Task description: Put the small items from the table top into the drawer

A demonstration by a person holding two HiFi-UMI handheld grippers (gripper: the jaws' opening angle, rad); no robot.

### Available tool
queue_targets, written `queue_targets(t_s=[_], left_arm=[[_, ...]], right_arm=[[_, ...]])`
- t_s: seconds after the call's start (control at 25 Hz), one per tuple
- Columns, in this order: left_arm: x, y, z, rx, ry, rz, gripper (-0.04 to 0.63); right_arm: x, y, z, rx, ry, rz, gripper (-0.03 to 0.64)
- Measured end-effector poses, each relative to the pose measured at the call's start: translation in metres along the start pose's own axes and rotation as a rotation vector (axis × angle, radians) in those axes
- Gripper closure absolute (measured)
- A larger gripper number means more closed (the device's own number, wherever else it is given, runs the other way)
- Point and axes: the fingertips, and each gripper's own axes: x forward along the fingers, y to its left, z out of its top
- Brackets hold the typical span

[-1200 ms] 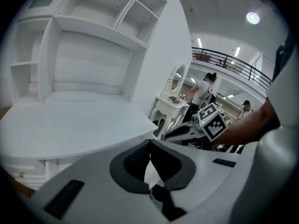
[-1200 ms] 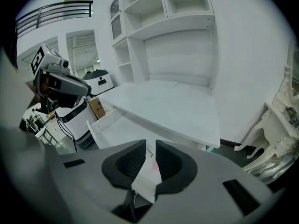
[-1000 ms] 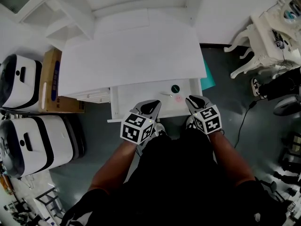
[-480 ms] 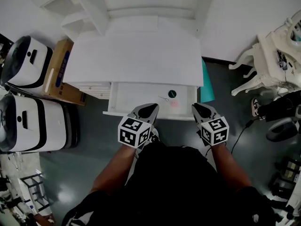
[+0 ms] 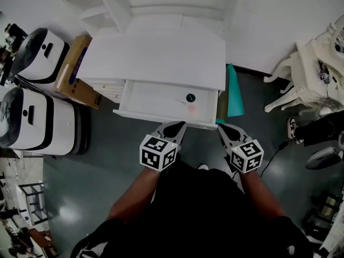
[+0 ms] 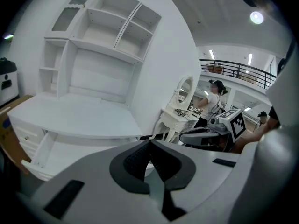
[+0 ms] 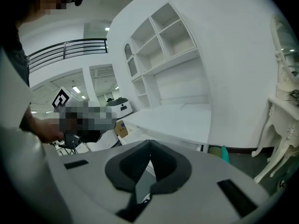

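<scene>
The left tongs (image 5: 173, 128) and the right tongs (image 5: 226, 131) are both closed on nothing, with their tips pinched together. They hover side by side, just short of the open drawer (image 5: 153, 102). Ahead of them, in its right end, lie a dark round piece (image 5: 190, 97) and a pink item (image 5: 192, 108). Beyond the drawer is the white surface (image 5: 156, 58).

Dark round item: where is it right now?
In the head view, the dark round item lies in the open drawer, near its right end, just beyond the pink item.
</scene>
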Motion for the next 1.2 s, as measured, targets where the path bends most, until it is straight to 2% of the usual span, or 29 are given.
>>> queue_targets(t_s=[0.2,0.44,0.6,0.8,1.2], left_arm=[[-0.006,-0.034,-0.013,0.023,-0.002,0.014,0.584],[-0.025,-0.060,-0.030,0.008,-0.010,0.061,0.586],[-0.040,-0.071,-0.037,0.002,-0.016,0.081,0.584],[-0.052,-0.066,-0.040,0.005,-0.017,0.085,0.584],[-0.070,-0.035,-0.036,0.044,0.019,0.028,0.584]], right_arm=[[-0.031,0.008,-0.009,-0.010,-0.015,0.034,0.591],[-0.058,0.022,-0.021,0.004,0.001,0.101,0.591],[-0.066,0.028,-0.029,0.001,0.015,0.098,0.589],[-0.065,0.044,-0.029,-0.010,0.007,0.122,0.589],[-0.040,0.080,-0.031,0.002,0.033,0.091,0.591]])
